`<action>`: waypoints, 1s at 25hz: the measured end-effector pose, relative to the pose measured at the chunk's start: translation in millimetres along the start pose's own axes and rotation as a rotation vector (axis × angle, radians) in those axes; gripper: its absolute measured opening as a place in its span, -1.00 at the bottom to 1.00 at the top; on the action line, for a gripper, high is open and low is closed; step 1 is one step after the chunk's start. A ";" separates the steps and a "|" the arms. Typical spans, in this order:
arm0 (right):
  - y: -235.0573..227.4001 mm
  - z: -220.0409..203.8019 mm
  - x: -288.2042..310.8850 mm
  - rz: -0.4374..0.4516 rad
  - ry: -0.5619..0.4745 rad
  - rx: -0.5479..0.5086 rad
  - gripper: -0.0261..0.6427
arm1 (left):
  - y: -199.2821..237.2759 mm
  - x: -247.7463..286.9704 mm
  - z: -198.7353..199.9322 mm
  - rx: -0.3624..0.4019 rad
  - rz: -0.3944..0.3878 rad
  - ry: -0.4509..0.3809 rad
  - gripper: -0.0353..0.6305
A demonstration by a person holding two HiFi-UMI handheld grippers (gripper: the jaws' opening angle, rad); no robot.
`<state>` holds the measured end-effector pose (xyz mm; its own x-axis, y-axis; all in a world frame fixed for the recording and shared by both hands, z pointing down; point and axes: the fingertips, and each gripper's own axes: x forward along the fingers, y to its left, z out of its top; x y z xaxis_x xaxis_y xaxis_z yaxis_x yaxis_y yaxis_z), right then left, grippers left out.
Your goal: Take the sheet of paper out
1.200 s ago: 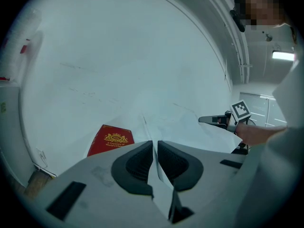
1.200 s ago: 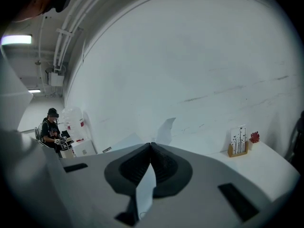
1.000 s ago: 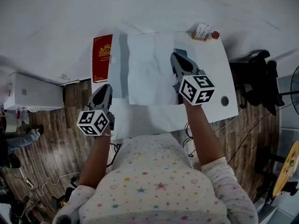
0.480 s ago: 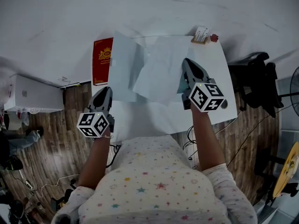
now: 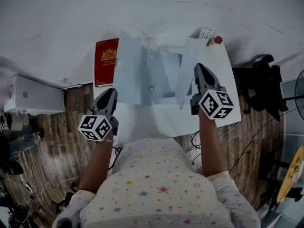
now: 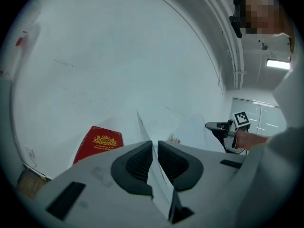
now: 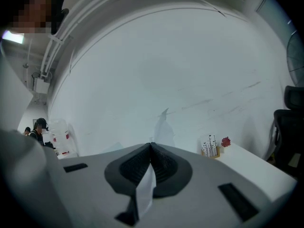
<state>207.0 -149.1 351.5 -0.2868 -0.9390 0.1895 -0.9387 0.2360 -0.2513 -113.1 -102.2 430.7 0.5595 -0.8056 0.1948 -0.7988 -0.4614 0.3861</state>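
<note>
A pale translucent folder (image 5: 159, 82) with a snap button lies opened on the white table (image 5: 223, 70). Its left flap (image 5: 129, 70) stands up, and my left gripper (image 5: 108, 101) is shut on that flap's near edge. In the left gripper view the flap (image 6: 142, 127) runs edge-on between the shut jaws of the left gripper (image 6: 155, 144). My right gripper (image 5: 201, 76) is shut on the sheet of paper (image 5: 186, 72), which is lifted and tilted to the right of the folder. In the right gripper view the paper (image 7: 164, 127) rises from the right gripper (image 7: 151, 146).
A red book (image 5: 105, 61) lies at the table's left edge, beside the flap. A small card holder (image 5: 205, 33) with a red flower stands at the far right corner. A black chair (image 5: 259, 80) is to the right and a white cabinet (image 5: 33, 95) to the left, on wooden floor.
My right gripper has drawn the sheet rightward and nearer, out from over the folder, so the folder's inside now shows. The left gripper has stayed put, holding the flap.
</note>
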 end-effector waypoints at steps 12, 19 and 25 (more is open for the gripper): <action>-3.3 4.6 -14.0 -0.028 -0.030 -0.005 -0.92 | -34.4 2.0 21.0 0.018 -0.106 -0.052 -0.77; 1.5 6.0 -14.5 -0.024 -0.032 -0.007 -0.92 | -49.4 -0.1 44.1 -0.007 -0.142 -0.116 -0.77; 4.6 8.4 -14.3 -0.022 -0.038 -0.013 -0.92 | -55.3 -4.4 66.6 0.002 -0.147 -0.166 -0.77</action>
<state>208.4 -136.8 339.6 -0.2591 -0.9528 0.1585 -0.9471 0.2183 -0.2354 -86.2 -97.9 348.5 0.6256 -0.7800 -0.0150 -0.7122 -0.5789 0.3971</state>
